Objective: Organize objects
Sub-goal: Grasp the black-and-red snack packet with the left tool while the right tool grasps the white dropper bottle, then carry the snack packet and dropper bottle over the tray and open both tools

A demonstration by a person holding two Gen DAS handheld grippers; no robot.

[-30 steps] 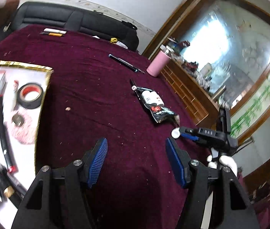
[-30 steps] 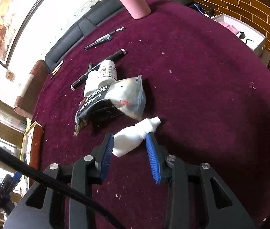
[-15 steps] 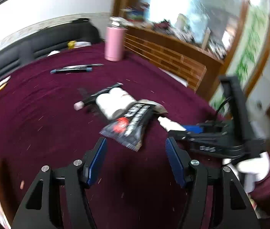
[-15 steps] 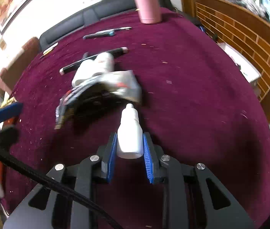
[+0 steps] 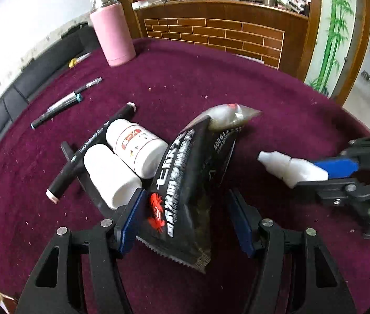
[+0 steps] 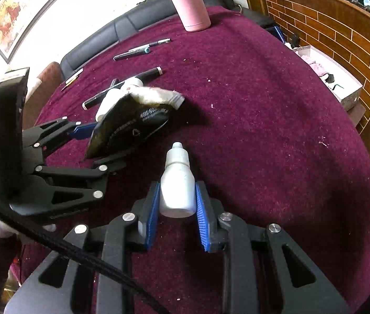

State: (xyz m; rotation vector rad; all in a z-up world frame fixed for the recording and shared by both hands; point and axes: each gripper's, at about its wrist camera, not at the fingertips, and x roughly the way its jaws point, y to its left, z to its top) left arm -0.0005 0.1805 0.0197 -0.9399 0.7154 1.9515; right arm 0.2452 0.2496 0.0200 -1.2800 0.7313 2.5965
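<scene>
1. Right gripper [image 6: 175, 206]: clamped on the dropper bottle [image 6: 177, 183], both blue pads flat against its body, nozzle pointing away. Jaws just closed further onto it. Bottle held clear of the cloth [image 6: 276, 144], as far as the shadow under it suggests.
2. Left gripper [image 5: 185, 219]: jaws apart, straddling the lower end of the black snack bag [image 5: 185, 183]. Left pad touching or nearly touching the bag's edge; right pad clear of it, with a visible gap. No grip yet.
3. Bag position: propped at a tilt on the cloth, leaning against two white bottles [image 5: 124, 164] lying side by side, with a black marker [image 5: 90, 146] just behind them.
4. Other loose items: two pens [image 5: 64, 102] farther back, well apart from the pile; pink flask [image 5: 112, 34] upright near the far edge.
5. Progress, as judged: early to middle. One item secured for transfer, one lined up for pickup.
6. Remaining, as judged: close left jaws on the bag, carry both items off, then collect the white bottles, marker and pens. Destination not in view.
7. Risk: bag soft and slippery; pinch near the serrated end could slide off.
</scene>
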